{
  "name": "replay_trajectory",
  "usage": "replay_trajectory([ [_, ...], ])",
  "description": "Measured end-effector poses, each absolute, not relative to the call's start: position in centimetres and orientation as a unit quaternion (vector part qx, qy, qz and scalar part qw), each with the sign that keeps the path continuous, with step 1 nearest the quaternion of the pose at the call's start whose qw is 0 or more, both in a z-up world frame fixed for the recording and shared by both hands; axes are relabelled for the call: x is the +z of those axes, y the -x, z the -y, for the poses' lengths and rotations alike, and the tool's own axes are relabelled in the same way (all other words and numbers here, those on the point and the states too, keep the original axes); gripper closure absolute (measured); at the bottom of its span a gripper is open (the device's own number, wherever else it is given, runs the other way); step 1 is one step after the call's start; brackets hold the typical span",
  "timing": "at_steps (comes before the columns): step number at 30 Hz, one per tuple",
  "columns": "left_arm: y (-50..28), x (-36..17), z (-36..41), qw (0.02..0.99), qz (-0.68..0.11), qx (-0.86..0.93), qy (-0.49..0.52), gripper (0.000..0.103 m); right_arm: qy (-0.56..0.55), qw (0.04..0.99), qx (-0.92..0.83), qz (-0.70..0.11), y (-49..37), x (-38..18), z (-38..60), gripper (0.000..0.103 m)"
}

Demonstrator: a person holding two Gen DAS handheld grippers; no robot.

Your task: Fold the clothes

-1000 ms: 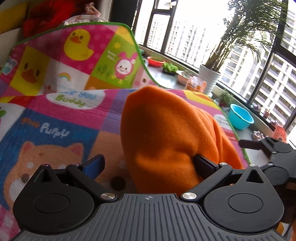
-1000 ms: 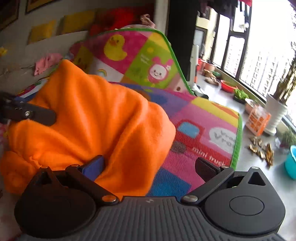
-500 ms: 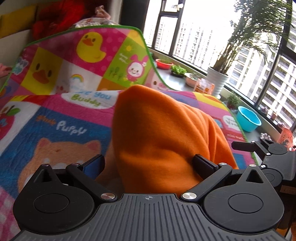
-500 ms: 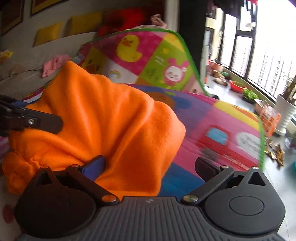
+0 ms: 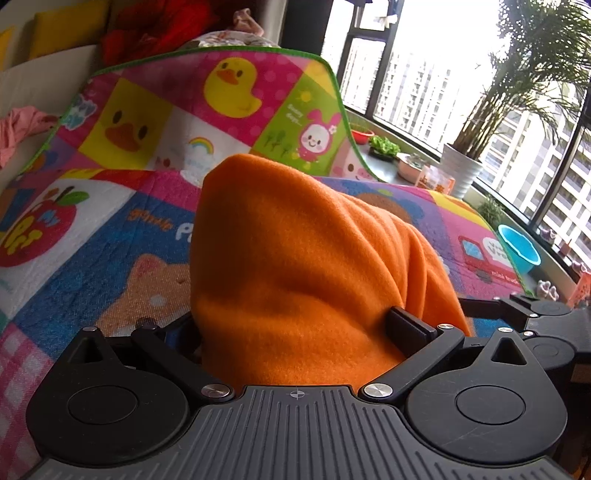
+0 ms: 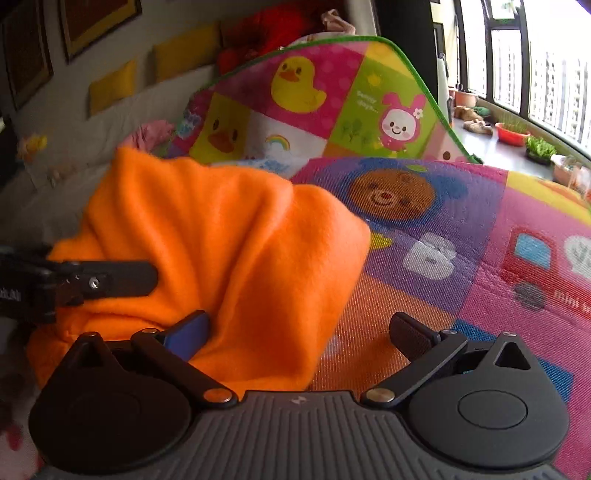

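An orange fleece garment (image 5: 295, 266) lies bunched in a mound on a colourful cartoon play mat (image 5: 110, 236). My left gripper (image 5: 295, 328) is open, its fingers wide apart with the fleece piled between them. My right gripper (image 6: 299, 332) is also open; the fleece (image 6: 221, 251) drapes over its left finger (image 6: 188, 332), while its right finger (image 6: 410, 332) is over bare mat (image 6: 461, 258). The left gripper's finger (image 6: 110, 278) shows in the right wrist view pressed against the fleece's left side. The right gripper (image 5: 524, 310) shows at the right edge of the left wrist view.
The mat's far end (image 5: 221, 96) curls up against a sofa with yellow cushions (image 6: 110, 86) and red cloth (image 5: 155, 26). A pink cloth (image 5: 18, 125) lies at the left. A window ledge holds a blue bowl (image 5: 517, 251), a potted palm (image 5: 461, 170) and small pots.
Both grippers have shifted left along the mat with the fleece between them. The mound stays bunched. The jaws stay open.
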State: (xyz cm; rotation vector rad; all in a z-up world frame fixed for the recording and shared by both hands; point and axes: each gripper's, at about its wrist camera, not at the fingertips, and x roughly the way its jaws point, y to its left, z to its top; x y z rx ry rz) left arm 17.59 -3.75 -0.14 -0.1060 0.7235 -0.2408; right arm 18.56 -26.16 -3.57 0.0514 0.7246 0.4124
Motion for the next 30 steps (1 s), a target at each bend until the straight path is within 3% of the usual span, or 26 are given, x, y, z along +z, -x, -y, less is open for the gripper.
replay_trajectory([
  [12,-17.3,0.4,3.3,0.925,-0.356,-0.115,0.063,0.000,-0.040,0.913,0.210,-0.347,-18.3,-3.6,26.6,0.000],
  [18,-13.4,2.8,0.6,0.942,-0.307,-0.109,0.082,0.000,-0.038,0.913,0.212,-0.347,-18.2,-3.7,26.5,0.000],
  [24,-14.3,0.6,-1.4,0.934,-0.344,-0.067,0.075,0.000,-0.076,0.915,0.232,-0.321,-18.4,-0.9,27.3,0.000],
  [27,-14.8,0.4,-1.4,0.934,-0.343,-0.069,0.075,0.000,-0.044,0.935,0.217,-0.277,-19.8,2.6,26.3,0.000],
  [30,-15.0,0.3,-1.3,0.933,-0.343,-0.071,0.075,0.000,0.073,0.938,0.165,-0.297,-23.2,2.7,22.6,0.000],
])
